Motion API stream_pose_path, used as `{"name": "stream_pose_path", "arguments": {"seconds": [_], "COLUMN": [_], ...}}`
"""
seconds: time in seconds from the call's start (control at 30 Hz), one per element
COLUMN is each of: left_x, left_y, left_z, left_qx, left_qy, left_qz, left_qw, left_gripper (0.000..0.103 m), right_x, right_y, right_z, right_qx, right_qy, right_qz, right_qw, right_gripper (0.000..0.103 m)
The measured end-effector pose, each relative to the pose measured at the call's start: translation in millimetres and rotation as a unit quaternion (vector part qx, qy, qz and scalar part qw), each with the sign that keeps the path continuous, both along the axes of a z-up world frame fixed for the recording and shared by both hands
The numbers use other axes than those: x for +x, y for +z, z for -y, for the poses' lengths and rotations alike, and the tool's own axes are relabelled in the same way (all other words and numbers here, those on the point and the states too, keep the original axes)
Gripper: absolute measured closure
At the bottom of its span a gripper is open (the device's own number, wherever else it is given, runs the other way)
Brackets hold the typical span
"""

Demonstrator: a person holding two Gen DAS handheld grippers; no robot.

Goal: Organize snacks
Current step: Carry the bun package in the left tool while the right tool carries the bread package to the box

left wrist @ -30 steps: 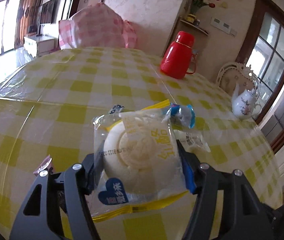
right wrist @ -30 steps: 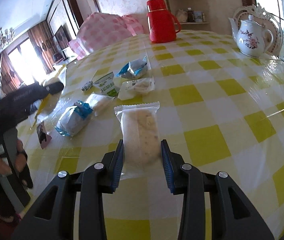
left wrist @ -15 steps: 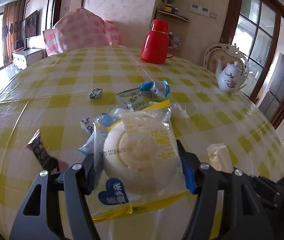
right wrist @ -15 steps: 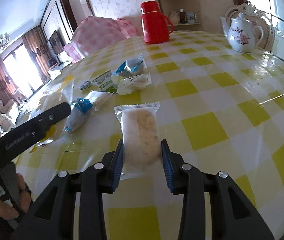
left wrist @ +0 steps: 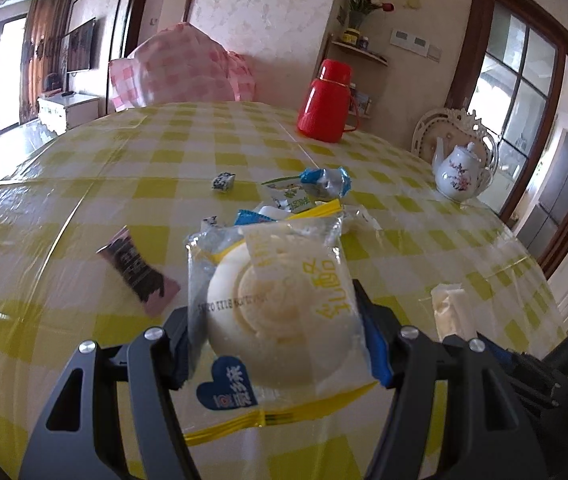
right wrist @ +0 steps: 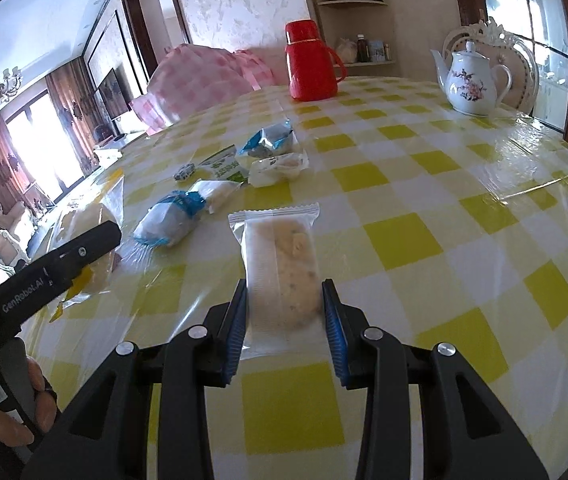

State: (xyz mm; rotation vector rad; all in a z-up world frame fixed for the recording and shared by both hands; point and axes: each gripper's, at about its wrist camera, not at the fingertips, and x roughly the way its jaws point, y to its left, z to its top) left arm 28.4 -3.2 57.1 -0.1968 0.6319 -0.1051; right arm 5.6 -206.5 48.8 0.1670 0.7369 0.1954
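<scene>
My left tool [left wrist: 280,344] is clamped on a round white bun in a clear wrapper [left wrist: 276,304], its blue pads pressing the pack from both sides and holding it above the yellow-checked tabletop [left wrist: 84,168]. My right tool [right wrist: 284,320] grips a long clear-wrapped pastry bar [right wrist: 280,264] by its near end, the far end of the pack pointing away across the checks. In the right wrist view my left tool shows at the left edge with my fingers [right wrist: 40,396] around its handle. The loose snacks lie in a cluster near the middle of the tabletop: a blue-and-silver packet [right wrist: 270,140], a pale packet [right wrist: 280,168] just in front of it, a green-and-white sachet [right wrist: 222,166] beside them, a white bar [right wrist: 216,194], a blue-banded pack [right wrist: 172,220] touching that bar's end, and a small dark-printed candy [right wrist: 184,171] off to the side. A pink-and-brown wrapper [left wrist: 138,270] lies apart from the cluster, close to the bun's left. At the far side stand a red thermos [right wrist: 309,66] and a white flowered teapot [right wrist: 469,80], well apart from the snacks.
</scene>
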Motion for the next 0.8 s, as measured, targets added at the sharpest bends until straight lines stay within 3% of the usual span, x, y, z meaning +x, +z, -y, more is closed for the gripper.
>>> {"name": "stream_pose_path", "arguments": {"seconds": [0.37, 0.5, 0.8], "left_x": [-47.6, -73.8, -125.7], "left_y": [-3.7, -7.3, -2.1], "left_z": [-19.0, -28.7, -54.5], "left_qx": [-0.021, -0.02, 0.031], "left_qy": [0.017, 0.022, 0.023], "left_qz": [-0.004, -0.027, -0.048], "left_qw": [0.9996, 0.9992, 0.9981], "left_gripper": [0.037, 0.037, 0.037], "right_x": [-48.0, -67.6, -108.8], "right_y": [6.9, 6.9, 6.0], "right_z": [-5.9, -13.9, -51.6], "right_qx": [0.051, 0.069, 0.059], "right_qy": [0.001, 0.008, 0.046], "right_qz": [0.004, -0.001, -0.004], "right_qw": [0.999, 0.998, 0.997], "right_gripper": [0.067, 0.067, 0.067]}}
